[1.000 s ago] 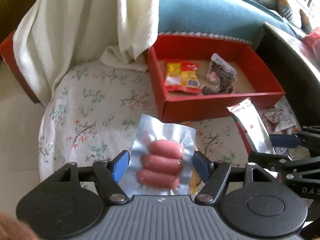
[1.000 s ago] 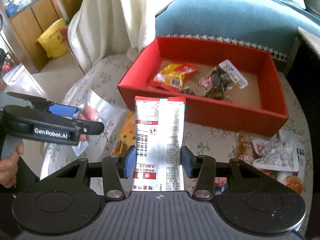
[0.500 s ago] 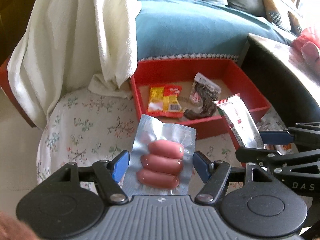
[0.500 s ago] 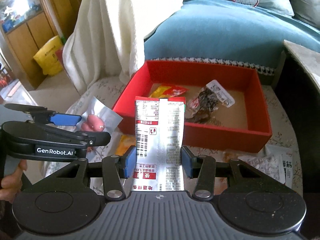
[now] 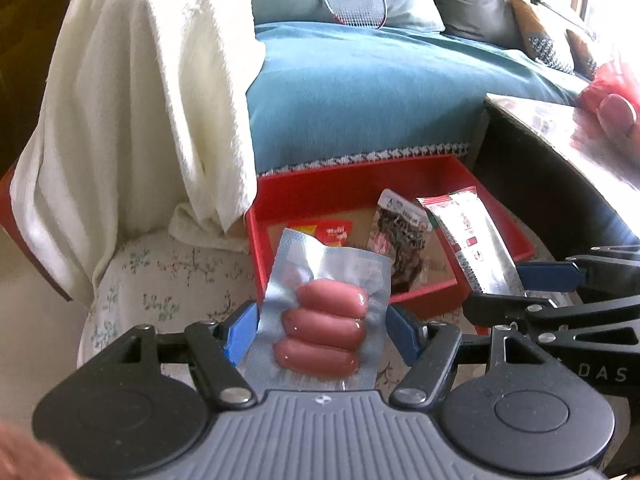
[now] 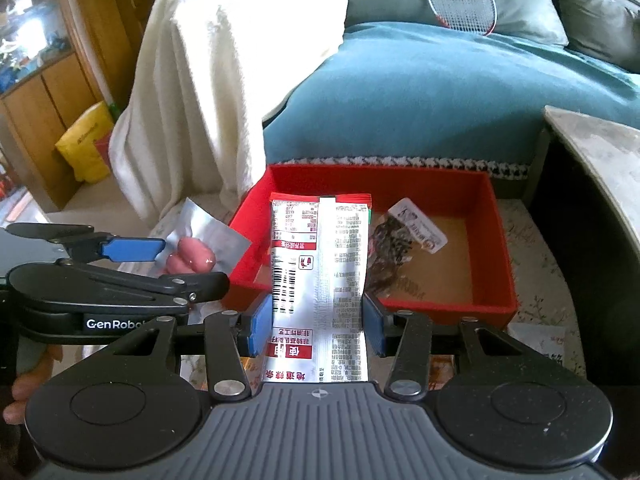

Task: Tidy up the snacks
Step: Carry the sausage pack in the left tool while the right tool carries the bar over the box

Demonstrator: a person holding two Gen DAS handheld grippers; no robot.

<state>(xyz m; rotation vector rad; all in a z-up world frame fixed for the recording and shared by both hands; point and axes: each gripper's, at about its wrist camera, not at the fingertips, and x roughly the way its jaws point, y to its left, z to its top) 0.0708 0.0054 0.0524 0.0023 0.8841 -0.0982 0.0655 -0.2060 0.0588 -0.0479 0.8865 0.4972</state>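
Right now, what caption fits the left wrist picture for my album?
Left tool grips a sausage pack before the red box, beside the right tool's silver packet.

Red box (image 6: 448, 311); pink sausages (image 5: 320, 330) in silver pouch; floral cloth (image 5: 168, 280); teal sofa (image 6: 420, 108).

A home living room is indicated. Ahead of the hand-held gripper, a sofa (image 6: 420, 100) with a teal cover and grey cushions (image 6: 592, 12) is seen, a badminton racket (image 6: 460, 0) propped against it. Wooden cabinets (image 6: 48, 92) stand far left; a white throw (image 6: 224, 80) is draped nearby.
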